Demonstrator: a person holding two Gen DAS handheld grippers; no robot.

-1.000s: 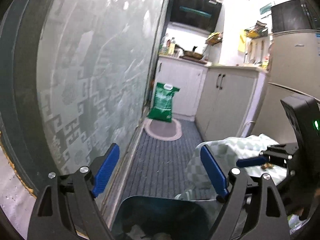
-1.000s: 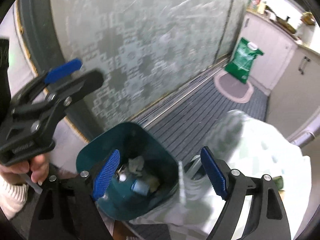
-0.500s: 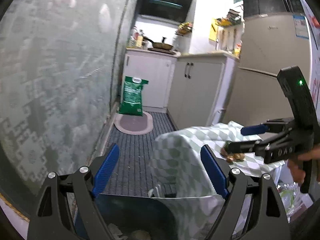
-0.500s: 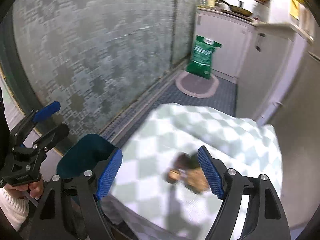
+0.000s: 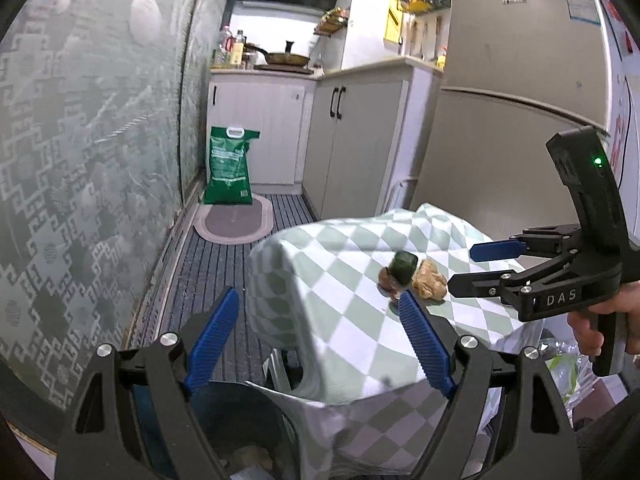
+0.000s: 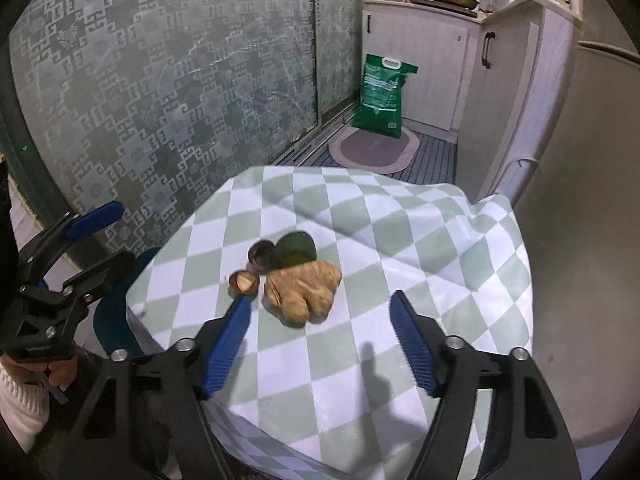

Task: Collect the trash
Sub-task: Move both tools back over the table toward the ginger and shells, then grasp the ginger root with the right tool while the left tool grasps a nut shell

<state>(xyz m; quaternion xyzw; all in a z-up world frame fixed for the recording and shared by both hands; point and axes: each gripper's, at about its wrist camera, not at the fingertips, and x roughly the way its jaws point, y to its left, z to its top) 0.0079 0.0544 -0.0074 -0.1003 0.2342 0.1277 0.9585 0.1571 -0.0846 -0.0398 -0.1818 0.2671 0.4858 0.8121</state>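
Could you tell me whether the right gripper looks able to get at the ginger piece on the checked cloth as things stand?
Probably yes: the right gripper is closing, empty, just short of the ginger piece, with only bare checked cloth between; the nut shells lie beside it.

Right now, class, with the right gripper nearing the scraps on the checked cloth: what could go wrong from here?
1. The ginger, two shells and green peel touch; the right gripper, jaws closing with nothing between them, may scatter the rest.
2. The cloth is loose and wrinkled; the fingers could snag it.
3. The bin sits below the edge; scraps may miss it.
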